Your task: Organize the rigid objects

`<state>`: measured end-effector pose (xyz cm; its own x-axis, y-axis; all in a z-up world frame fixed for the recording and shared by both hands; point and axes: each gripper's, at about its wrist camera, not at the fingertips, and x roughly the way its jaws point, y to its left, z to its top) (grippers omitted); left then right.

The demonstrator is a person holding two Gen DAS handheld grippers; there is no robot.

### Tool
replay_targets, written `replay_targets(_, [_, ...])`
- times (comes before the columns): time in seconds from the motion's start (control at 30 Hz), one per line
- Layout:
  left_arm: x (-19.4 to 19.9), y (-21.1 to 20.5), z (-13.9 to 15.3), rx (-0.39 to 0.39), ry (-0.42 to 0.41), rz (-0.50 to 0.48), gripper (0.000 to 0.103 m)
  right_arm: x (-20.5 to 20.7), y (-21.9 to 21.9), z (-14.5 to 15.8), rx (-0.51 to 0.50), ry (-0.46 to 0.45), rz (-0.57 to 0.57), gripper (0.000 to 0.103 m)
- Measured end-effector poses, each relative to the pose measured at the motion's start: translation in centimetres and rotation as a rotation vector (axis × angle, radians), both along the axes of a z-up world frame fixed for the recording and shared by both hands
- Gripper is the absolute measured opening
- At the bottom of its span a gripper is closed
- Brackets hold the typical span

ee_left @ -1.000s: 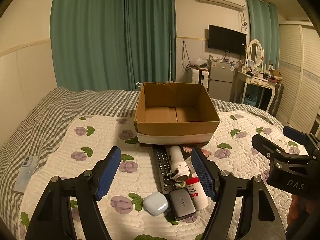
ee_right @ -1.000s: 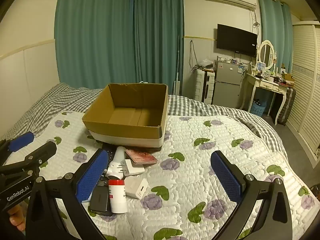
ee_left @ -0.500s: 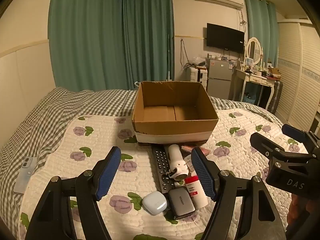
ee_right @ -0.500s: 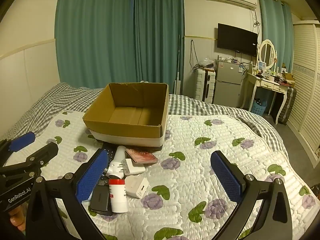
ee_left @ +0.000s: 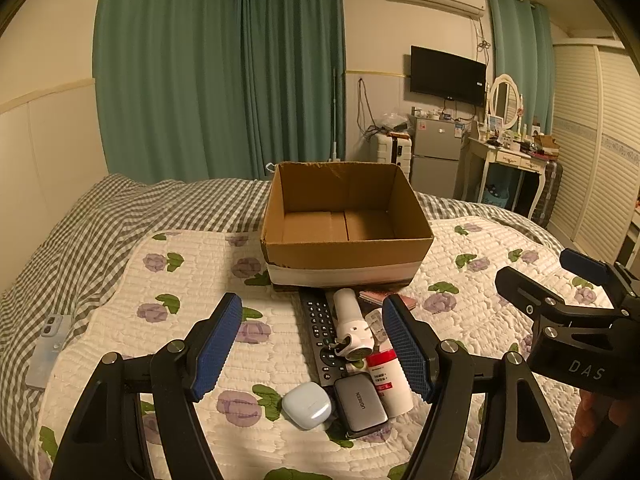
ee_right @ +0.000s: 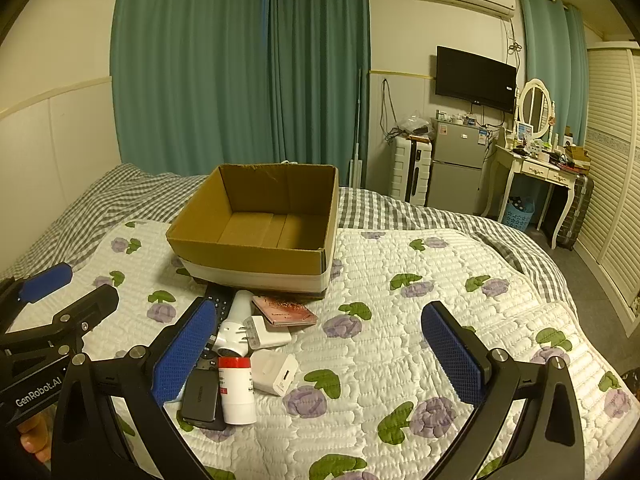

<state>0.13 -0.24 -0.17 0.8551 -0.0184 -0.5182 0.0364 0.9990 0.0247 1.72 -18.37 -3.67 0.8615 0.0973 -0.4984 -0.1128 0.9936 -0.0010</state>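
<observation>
We count one cardboard box [ee_left: 346, 222], open on the bed. In front of it: one black remote [ee_left: 322, 336], one white cylinder gadget [ee_left: 352, 326], one red-capped bottle [ee_right: 237, 388], one dark power bank [ee_left: 361, 404], one earbud case [ee_left: 307, 405], two white chargers [ee_right: 275, 372], one reddish booklet [ee_right: 285, 311]. One phone [ee_left: 47, 350] lies apart.

We list: brown cardboard box [ee_left: 346, 236]; white quilt [ee_right: 400, 320], purple flowers; grey-checked blanket [ee_left: 120, 216]; teal curtains [ee_right: 240, 64].
</observation>
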Motion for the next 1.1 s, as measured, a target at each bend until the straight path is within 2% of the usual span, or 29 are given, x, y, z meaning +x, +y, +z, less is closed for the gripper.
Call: replay_targets(1.1, [-0.07, -0.38, -0.27, 0.007, 0.013, 0.0, 0.075, 0.0, 0.21, -0.43, -0.001, 0.007, 0.003, 0.103])
